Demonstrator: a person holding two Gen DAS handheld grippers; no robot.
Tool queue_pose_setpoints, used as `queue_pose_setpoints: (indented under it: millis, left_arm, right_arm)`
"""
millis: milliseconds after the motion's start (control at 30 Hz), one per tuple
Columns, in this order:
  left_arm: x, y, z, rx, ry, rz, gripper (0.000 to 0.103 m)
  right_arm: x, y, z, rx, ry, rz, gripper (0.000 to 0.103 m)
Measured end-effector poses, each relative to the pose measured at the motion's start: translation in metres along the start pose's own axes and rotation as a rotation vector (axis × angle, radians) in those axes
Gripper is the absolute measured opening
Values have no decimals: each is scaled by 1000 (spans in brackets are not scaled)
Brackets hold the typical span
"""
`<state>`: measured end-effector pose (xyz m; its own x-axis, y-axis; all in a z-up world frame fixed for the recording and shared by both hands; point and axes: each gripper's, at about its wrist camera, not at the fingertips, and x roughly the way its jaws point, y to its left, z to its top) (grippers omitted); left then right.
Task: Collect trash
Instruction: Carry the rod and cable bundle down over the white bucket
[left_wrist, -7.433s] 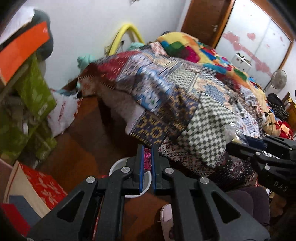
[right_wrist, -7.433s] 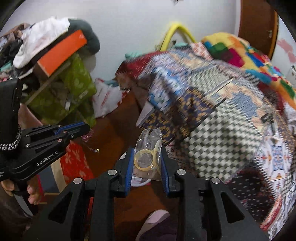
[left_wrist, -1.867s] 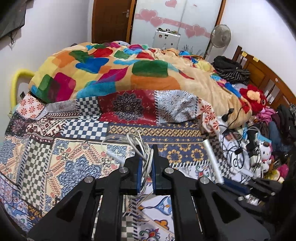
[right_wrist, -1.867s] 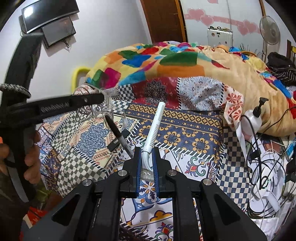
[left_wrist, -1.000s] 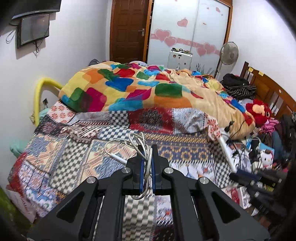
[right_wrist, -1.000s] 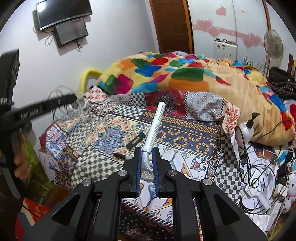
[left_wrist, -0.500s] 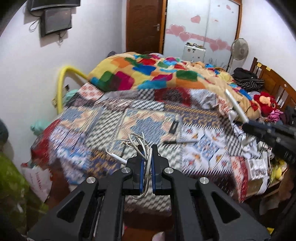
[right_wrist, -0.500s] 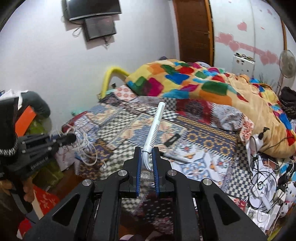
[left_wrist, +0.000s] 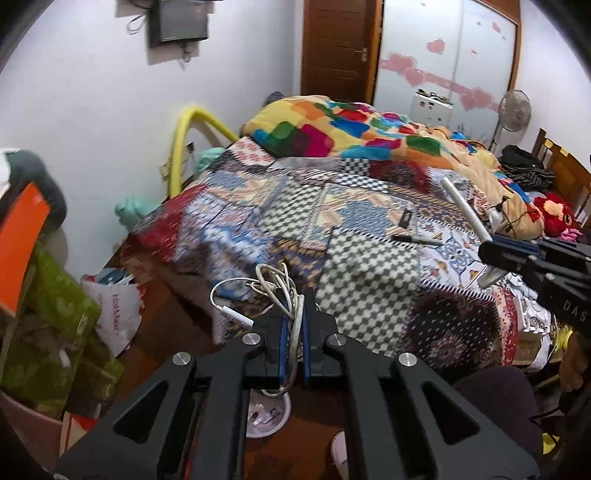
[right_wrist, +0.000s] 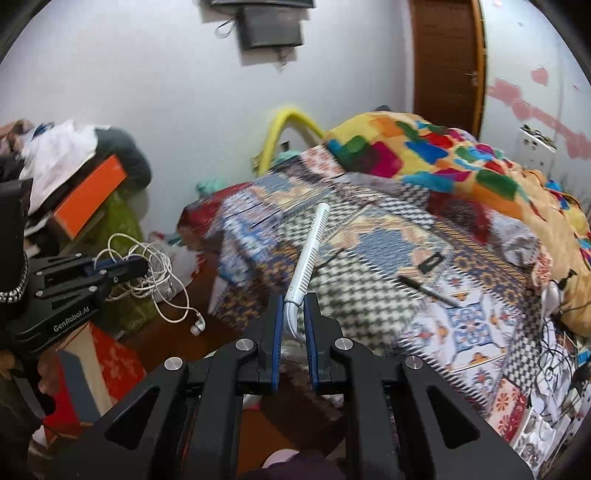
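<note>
My left gripper (left_wrist: 291, 325) is shut on a tangled white earphone cable (left_wrist: 273, 284), held above a round white bin (left_wrist: 267, 415) on the brown floor beside the bed. In the right wrist view the same gripper (right_wrist: 123, 269) shows at the left, with the cable (right_wrist: 151, 266) drooping and an earbud (right_wrist: 199, 325) hanging down. My right gripper (right_wrist: 293, 325) is shut on the lower end of a white ribbed stick (right_wrist: 308, 251) that points up over the bed corner. It also shows at the right edge of the left wrist view (left_wrist: 517, 254) with the stick (left_wrist: 467, 210).
A patchwork blanket (left_wrist: 365, 266) covers the bed, with a black pen (left_wrist: 415, 240) and a small black piece (left_wrist: 405, 218) lying on it. Green bags (left_wrist: 55, 325), a white plastic bag (left_wrist: 118, 317) and an orange box (right_wrist: 88, 195) crowd the left. Cables and clutter fill the right.
Both grippers have drawn back off the bed and swung left, each still gripping its item. The floor, the white bin and the pile at the left have come into view.
</note>
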<state>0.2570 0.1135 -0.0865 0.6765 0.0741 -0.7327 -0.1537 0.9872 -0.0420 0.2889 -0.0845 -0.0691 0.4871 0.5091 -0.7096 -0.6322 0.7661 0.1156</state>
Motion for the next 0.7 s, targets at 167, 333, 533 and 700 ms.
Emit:
queue_pose_setpoints:
  millis: [167, 333, 533, 700]
  left_arm:
    - [-8, 36, -27, -58, 11, 22, 5]
    - [-2, 66, -54, -98, 49, 18, 5]
    - [21, 91, -87, -112, 125, 22, 5]
    - [47, 108, -110, -139, 197, 14, 5]
  right_arm:
    - [17, 39, -3, -51, 43, 38, 11]
    - [36, 78, -9, -88, 80, 76, 11]
    - [69, 115, -22, -137, 153, 108, 11]
    - [109, 133, -39, -150, 255, 138, 11]
